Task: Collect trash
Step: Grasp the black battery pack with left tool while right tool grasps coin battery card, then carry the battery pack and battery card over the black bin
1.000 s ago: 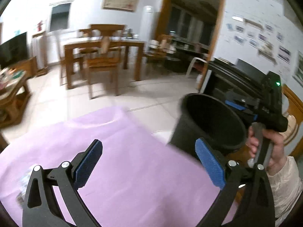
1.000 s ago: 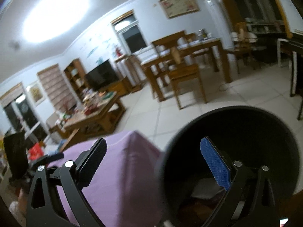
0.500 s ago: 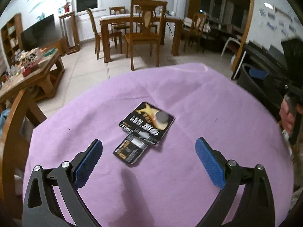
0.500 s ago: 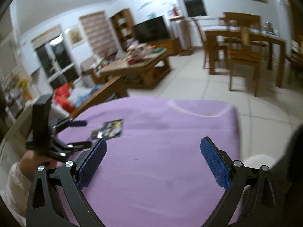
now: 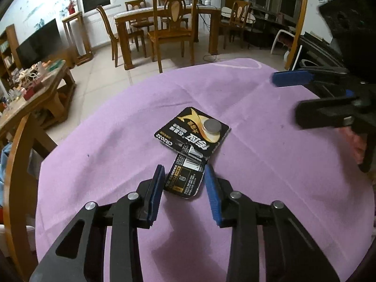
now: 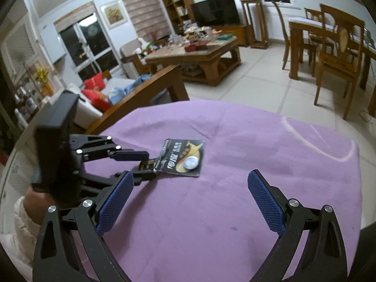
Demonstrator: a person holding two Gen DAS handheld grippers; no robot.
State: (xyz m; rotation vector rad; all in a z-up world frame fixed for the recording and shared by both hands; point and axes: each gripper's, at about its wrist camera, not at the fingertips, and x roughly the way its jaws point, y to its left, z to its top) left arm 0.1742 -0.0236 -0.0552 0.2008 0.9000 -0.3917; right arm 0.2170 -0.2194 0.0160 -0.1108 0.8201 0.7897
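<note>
A black and gold battery card (image 5: 193, 130) with a coin cell lies on the purple tablecloth (image 5: 270, 164); it also shows in the right wrist view (image 6: 182, 157). A smaller black card (image 5: 185, 179) lies partly under it. My left gripper (image 5: 184, 188) has its fingers narrowed on either side of the smaller card, touching or nearly touching its edges; it also shows in the right wrist view (image 6: 146, 165). My right gripper (image 6: 190, 199) is open and empty above the cloth, right of the cards; it shows at the right of the left wrist view (image 5: 303, 98).
A wooden chair back (image 5: 16, 164) stands at the table's left edge. A low coffee table (image 6: 195, 54) with clutter and a dining table with chairs (image 5: 169, 23) stand beyond on the tiled floor. A dark rim shows at the right wrist view's lower right corner.
My left gripper has swung from the black bin to the cards and narrowed its fingers around the smaller card. My right gripper has turned from the bin toward the table.
</note>
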